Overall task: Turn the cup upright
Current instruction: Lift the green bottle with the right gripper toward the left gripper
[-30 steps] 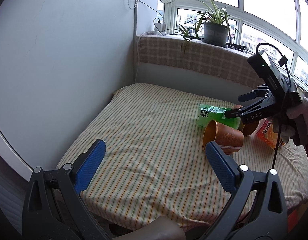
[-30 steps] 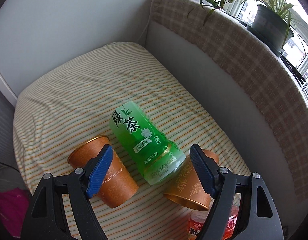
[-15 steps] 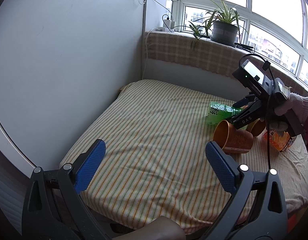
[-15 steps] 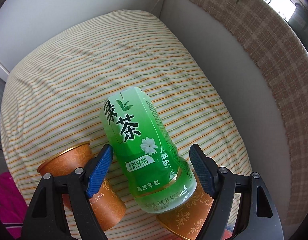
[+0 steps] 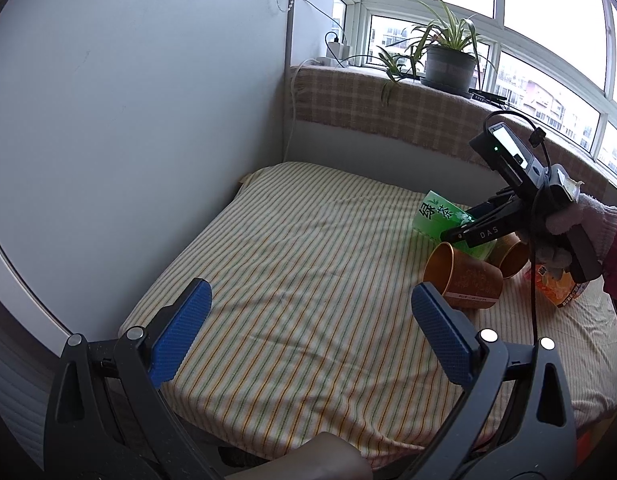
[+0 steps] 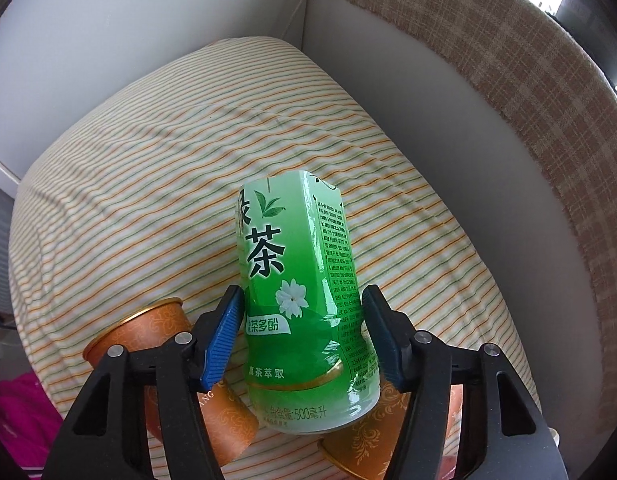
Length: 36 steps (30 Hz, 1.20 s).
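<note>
A green tea cup point(image 6: 304, 288) lies on its side on the striped tablecloth point(image 6: 148, 168), its cut open end pointing away from me. My right gripper point(image 6: 302, 328) is shut on it, one blue pad pressed to each side of its lower half. In the left wrist view the same green tea cup point(image 5: 434, 216) shows at the table's right with the right gripper point(image 5: 458, 225) around it, held by a gloved hand point(image 5: 568, 220). My left gripper point(image 5: 308, 292) hangs open over the table's near left, nothing between its pads.
Two orange paper cups lie on their sides against the green one, the nearer orange cup point(image 5: 464, 278) and the farther orange cup point(image 5: 512, 256). An orange snack packet point(image 5: 560, 290) sits at the right edge. A potted plant point(image 5: 444, 64) stands on the sill.
My right gripper has moved forward over the green tea cup and its pads have come together onto its sides. The left gripper has stayed open and only shifted its view slightly.
</note>
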Motion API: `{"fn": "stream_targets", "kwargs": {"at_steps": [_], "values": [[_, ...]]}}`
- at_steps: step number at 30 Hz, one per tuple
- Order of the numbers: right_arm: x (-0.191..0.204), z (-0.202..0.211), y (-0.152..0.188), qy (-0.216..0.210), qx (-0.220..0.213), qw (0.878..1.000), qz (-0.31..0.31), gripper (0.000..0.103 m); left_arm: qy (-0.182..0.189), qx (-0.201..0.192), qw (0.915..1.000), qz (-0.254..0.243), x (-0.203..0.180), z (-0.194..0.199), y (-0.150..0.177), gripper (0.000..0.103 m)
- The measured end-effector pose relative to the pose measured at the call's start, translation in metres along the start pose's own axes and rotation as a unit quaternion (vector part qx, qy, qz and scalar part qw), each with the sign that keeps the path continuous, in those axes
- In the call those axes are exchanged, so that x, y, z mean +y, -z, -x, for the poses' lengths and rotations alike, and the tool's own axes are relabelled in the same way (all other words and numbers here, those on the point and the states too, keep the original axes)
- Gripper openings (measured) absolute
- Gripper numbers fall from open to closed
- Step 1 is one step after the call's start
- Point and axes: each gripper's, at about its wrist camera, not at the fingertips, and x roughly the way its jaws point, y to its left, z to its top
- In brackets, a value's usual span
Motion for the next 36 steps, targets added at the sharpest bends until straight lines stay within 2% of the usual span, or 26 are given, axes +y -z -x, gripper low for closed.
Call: {"fn": "stream_targets", "kwargs": {"at_steps": [10, 11, 19, 24, 30, 36], "values": [[-0.010, 0.050, 0.009, 0.012, -0.066, 0.996, -0.062, 0.060, 0.002, -0.008, 0.9999, -0.005, -0.005, 0.014, 0.000, 0.102], [-0.012, 0.043, 0.008, 0.010, -0.076, 0.995, -0.071, 0.060, 0.002, -0.011, 0.9999, -0.005, -0.005, 0.015, 0.000, 0.102], [-0.013, 0.091, 0.046, -0.018, -0.146, 0.977, -0.153, 0.060, 0.013, -0.020, 0.9997, -0.009, -0.013, 0.025, -0.001, 0.102], [-0.008, 0.112, 0.098, -0.043, -0.180, 0.955, -0.233, 0.060, 0.031, -0.014, 0.9992, -0.022, -0.026, 0.023, 0.002, 0.102], [0.009, 0.117, 0.169, -0.070, -0.174, 0.924, -0.334, 0.060, 0.067, -0.003, 0.9968, -0.043, -0.054, 0.020, 0.007, 0.102], [0.017, 0.107, 0.225, -0.099, -0.159, 0.881, -0.435, 0.060, 0.106, 0.029, 0.9925, -0.054, -0.077, 0.011, 0.013, 0.102]]}}
